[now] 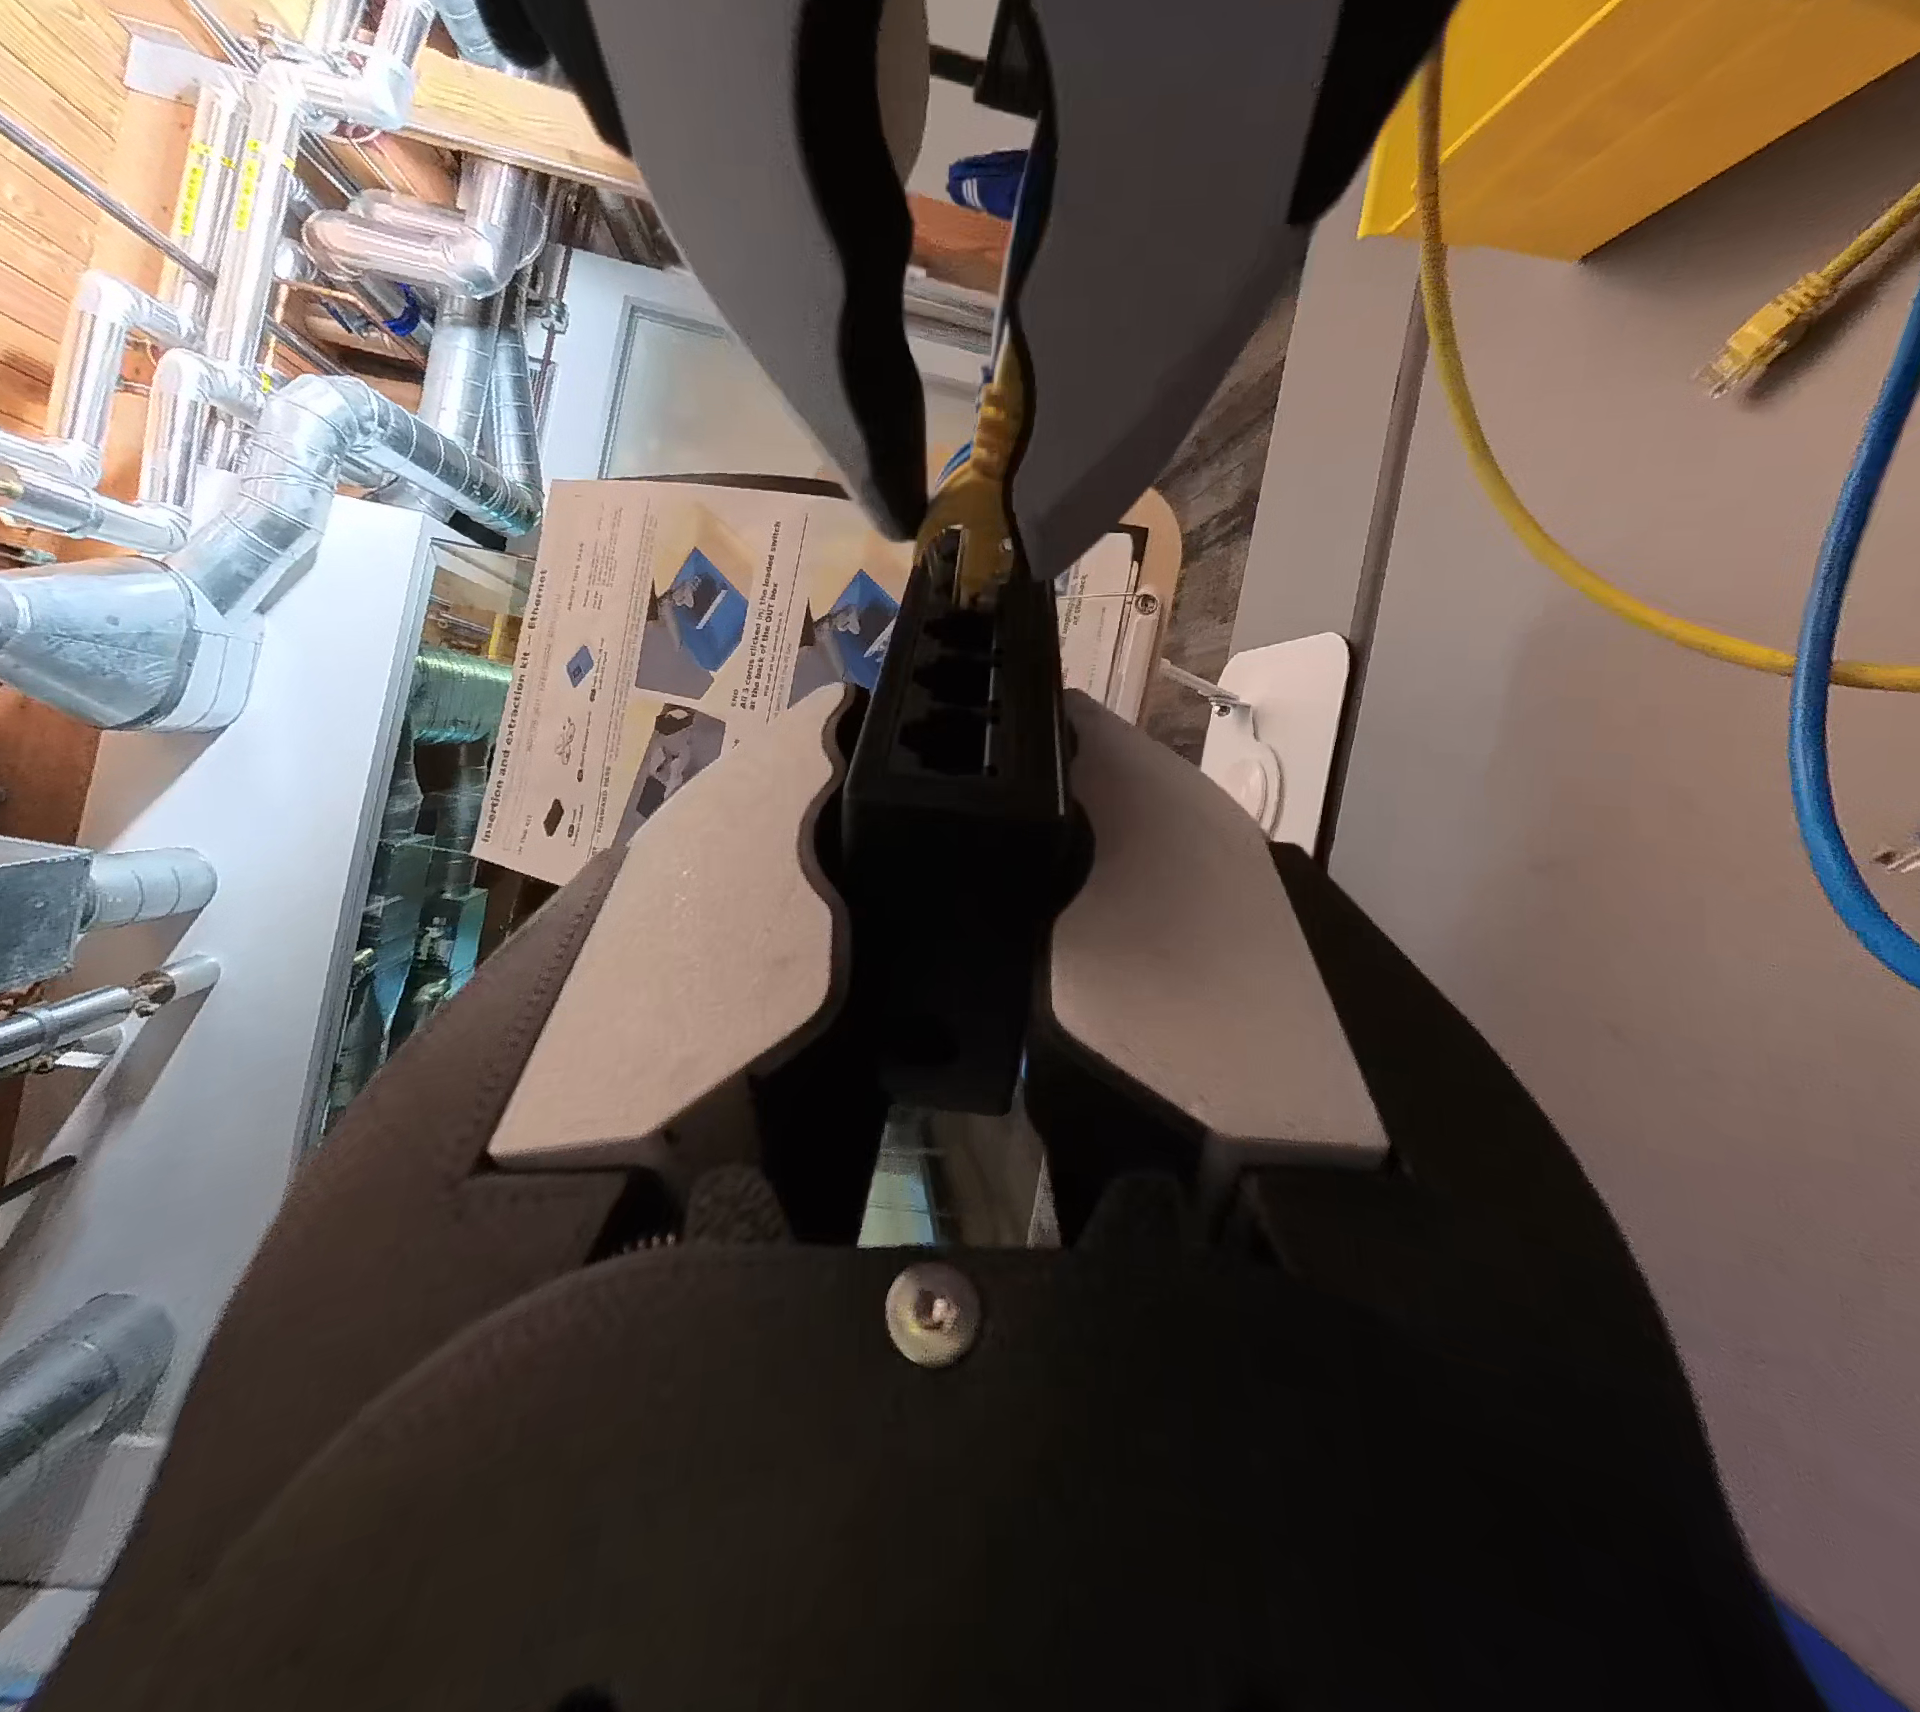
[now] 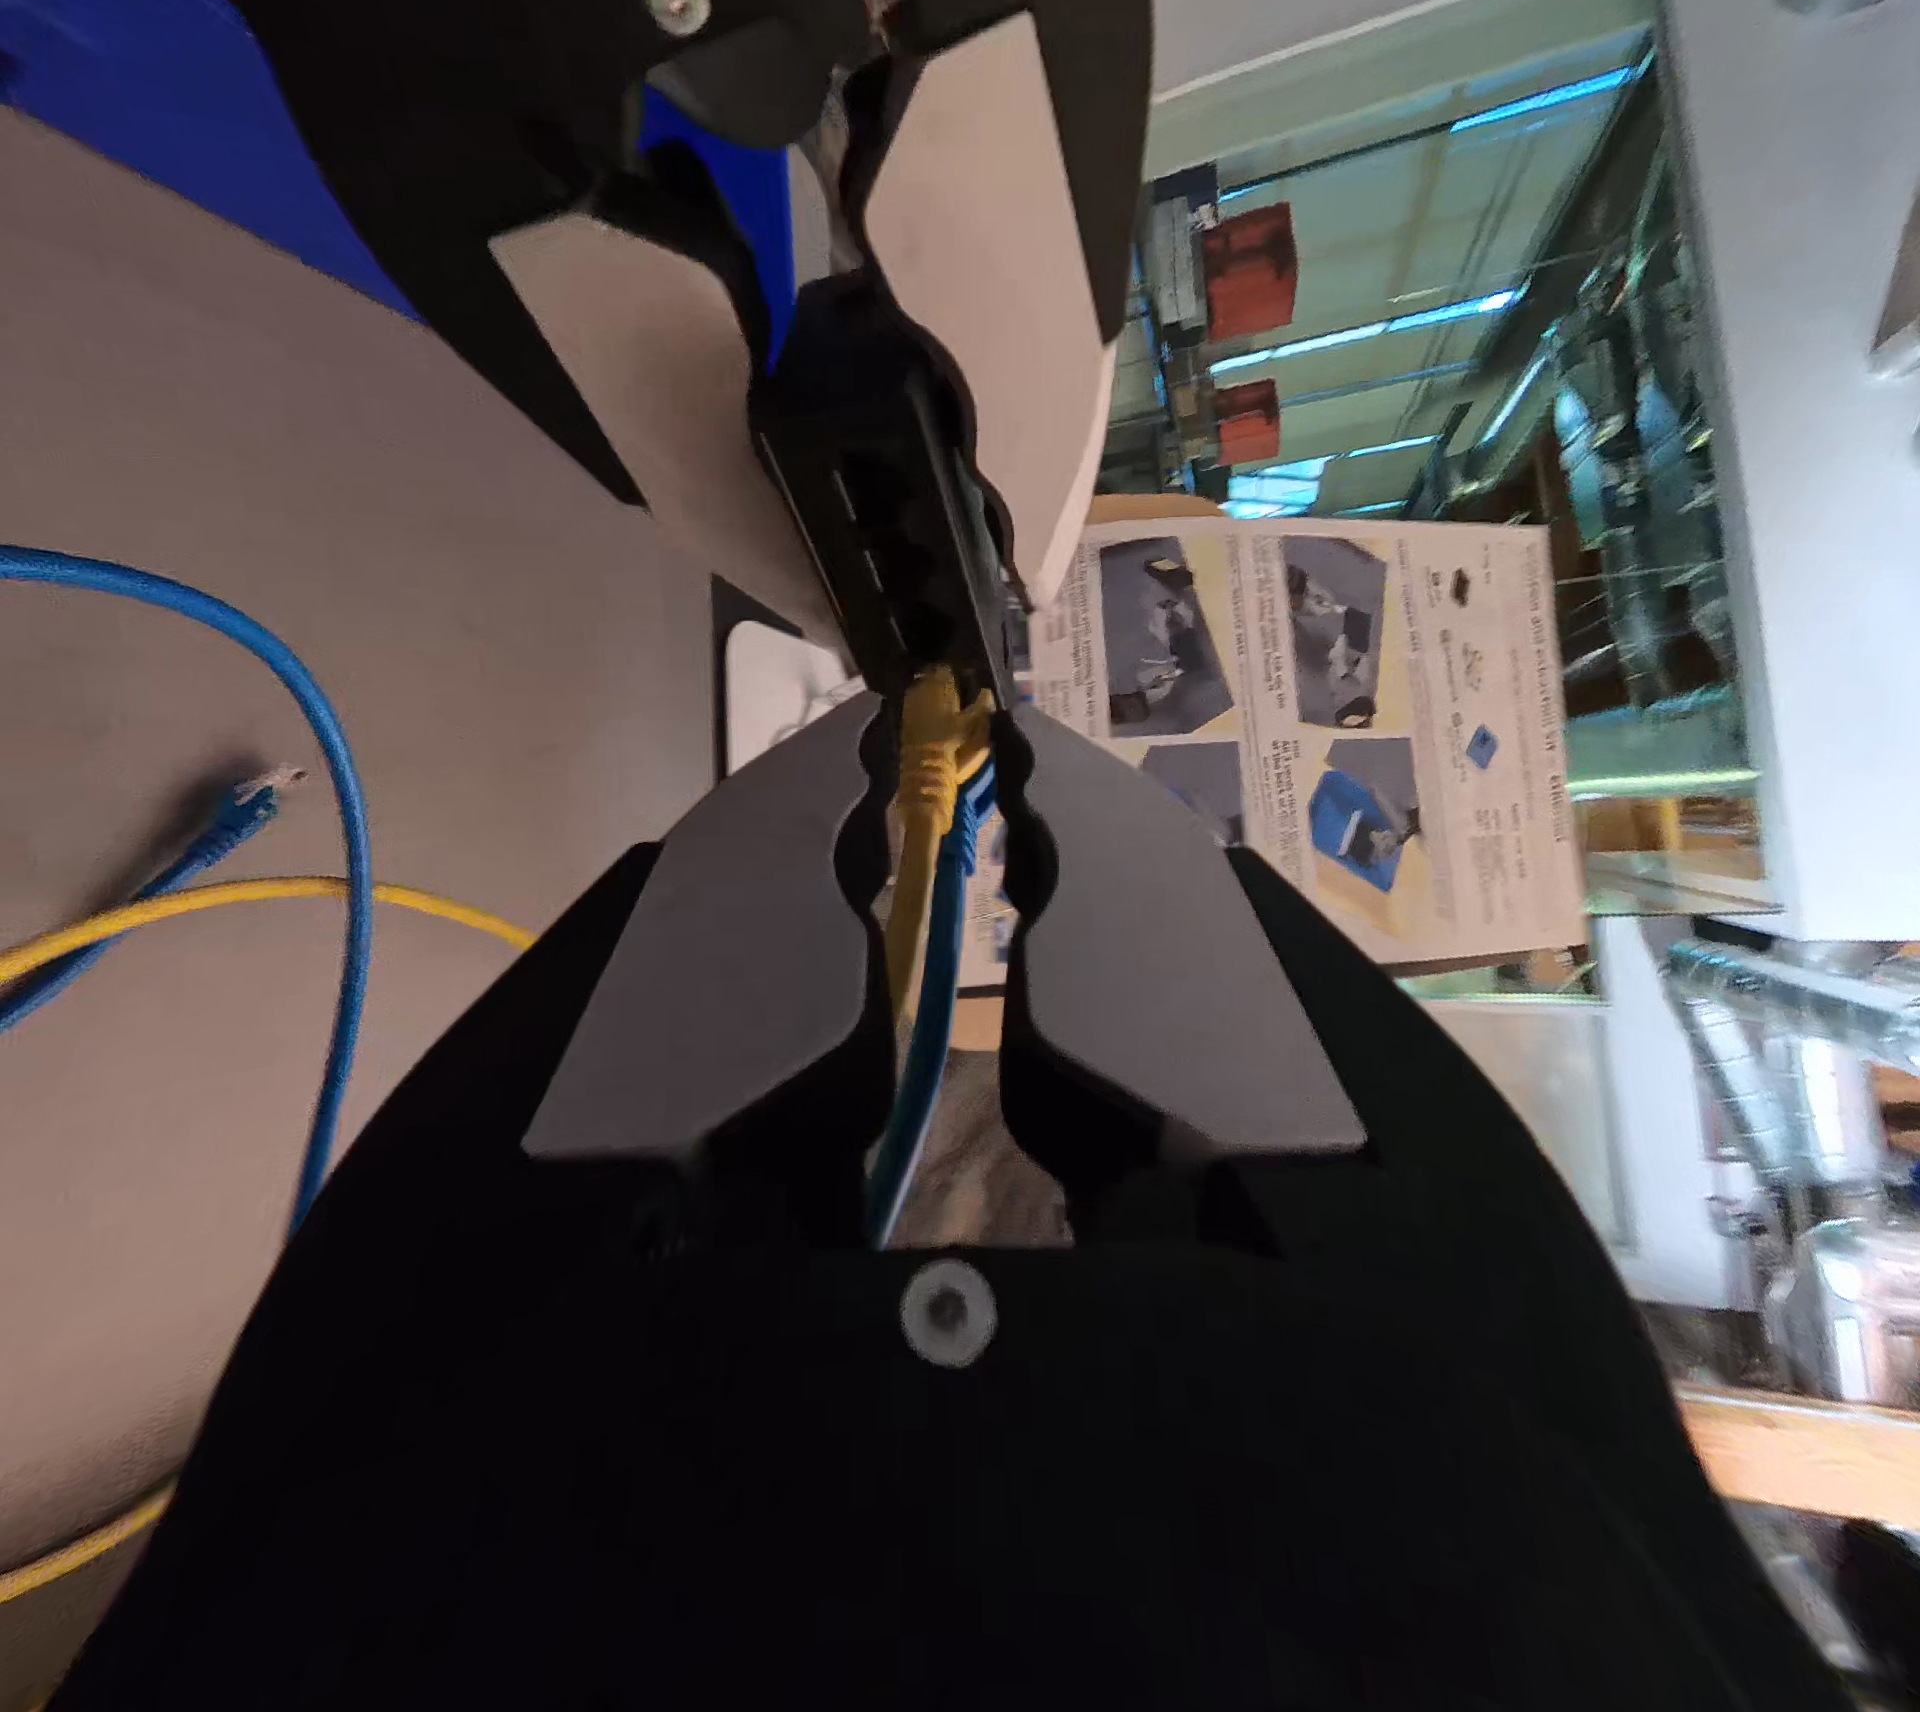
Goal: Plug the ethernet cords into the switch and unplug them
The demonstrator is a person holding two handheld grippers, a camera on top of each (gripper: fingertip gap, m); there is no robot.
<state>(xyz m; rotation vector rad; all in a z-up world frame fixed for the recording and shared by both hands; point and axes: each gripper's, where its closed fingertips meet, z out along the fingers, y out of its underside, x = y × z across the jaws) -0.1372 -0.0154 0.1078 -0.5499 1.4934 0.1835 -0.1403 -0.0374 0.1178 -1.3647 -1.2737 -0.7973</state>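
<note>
left claw [image 1: 956, 727] clamps small black plastic network switch [image 1: 961, 789]; right claw [image 2: 940, 717] pinches yellow ethernet plug [image 2: 930, 727] at end port; tilted push could jam the plug.

Switch [image 1: 956, 789]: rear portion concealed between the left gripper's fingers [image 1: 707, 914]. Yellow plug [image 2: 940, 727]: tip hidden at a port, seating undeterminable. Blue cable [image 1: 1839, 644] and yellow cable [image 1: 1507, 519]: cut off at frame edge.

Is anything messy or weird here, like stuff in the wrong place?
Nothing looks broken or spilled. The black switch is lifted off the table, clamped in the left tool, while the right tool holds a yellow plug at one port. A loose yellow plug and blue cord lie tangled on the grey table.
</note>
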